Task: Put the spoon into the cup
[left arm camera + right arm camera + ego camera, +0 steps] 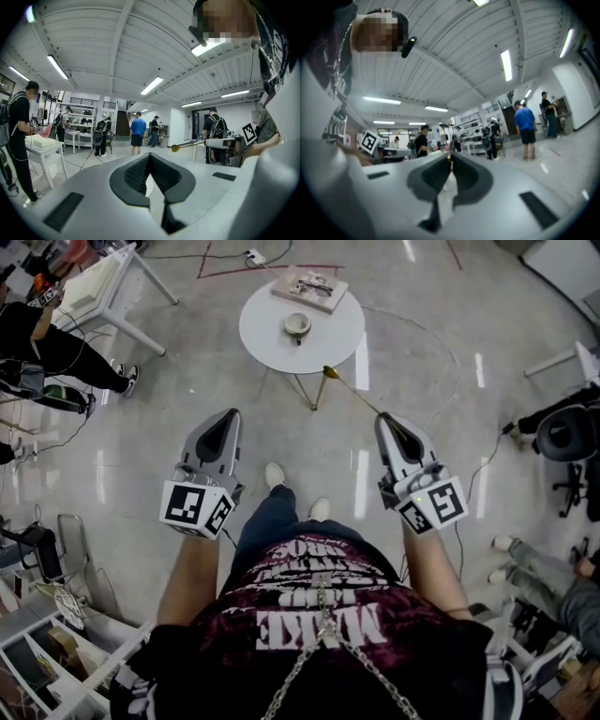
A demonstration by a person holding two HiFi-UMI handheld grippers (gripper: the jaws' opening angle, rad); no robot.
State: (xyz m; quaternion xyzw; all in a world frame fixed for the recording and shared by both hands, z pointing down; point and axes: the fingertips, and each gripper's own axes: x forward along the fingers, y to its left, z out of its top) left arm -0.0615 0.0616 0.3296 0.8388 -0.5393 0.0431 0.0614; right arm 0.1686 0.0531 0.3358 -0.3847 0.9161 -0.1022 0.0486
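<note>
A pale cup (298, 326) stands on a round white table (262, 338) ahead of me in the head view. My right gripper (383, 417) is shut on the handle of a golden spoon (352, 392), whose bowl points toward the table's near edge, short of the cup. In the left gripper view the spoon (186, 146) shows sideways in the air. In the right gripper view only a golden glint shows between the shut jaws of the right gripper (450, 158). My left gripper (230, 415) hangs level at the left, shut with nothing in it, and its jaws meet at the tip (149, 155).
A flat tray (309, 287) with small items lies on the table's far side. A white desk (103, 287) and a seated person (56, 348) are at the left, an office chair (567, 442) at the right. Cables run across the floor. People stand far off (138, 133).
</note>
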